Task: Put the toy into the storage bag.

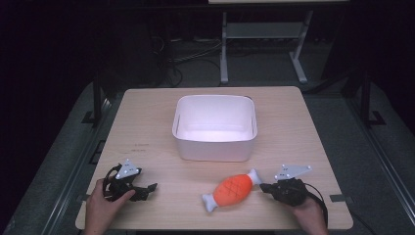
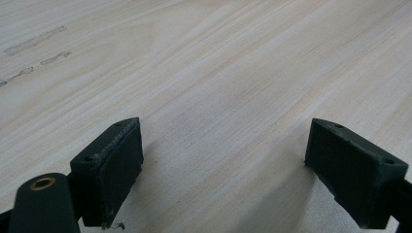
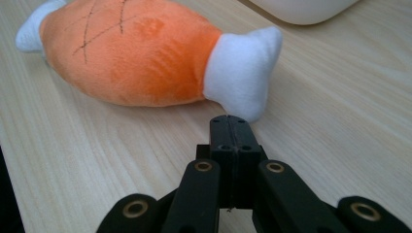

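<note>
A plush drumstick toy (image 1: pixel 233 191), orange in the middle with a white knob at each end, lies flat on the wooden bench (image 1: pixel 147 127) in the near half, slanting from near-left to far-right. The right tongs (image 1: pixel 264 186) sit just to the right of its far-right white end, held by the person's right hand (image 1: pixel 307 211) at the near right edge. In the right gripper view these tongs (image 3: pixel 231 121) are pressed fully together with nothing between them, their tip just short of the toy's white knob (image 3: pixel 243 73); whether tip and knob touch cannot be told.

The left tongs (image 1: pixel 150 186) rest low over the near left part of the bench, well apart from the toy, gripped by the left hand (image 1: pixel 100 208). In the left gripper view they (image 2: pixel 223 160) stand wide apart over bare wood.

A white bin (image 1: pixel 215 147) stands in the middle of the bench, beyond the toy and apart from it, open at the top.
</note>
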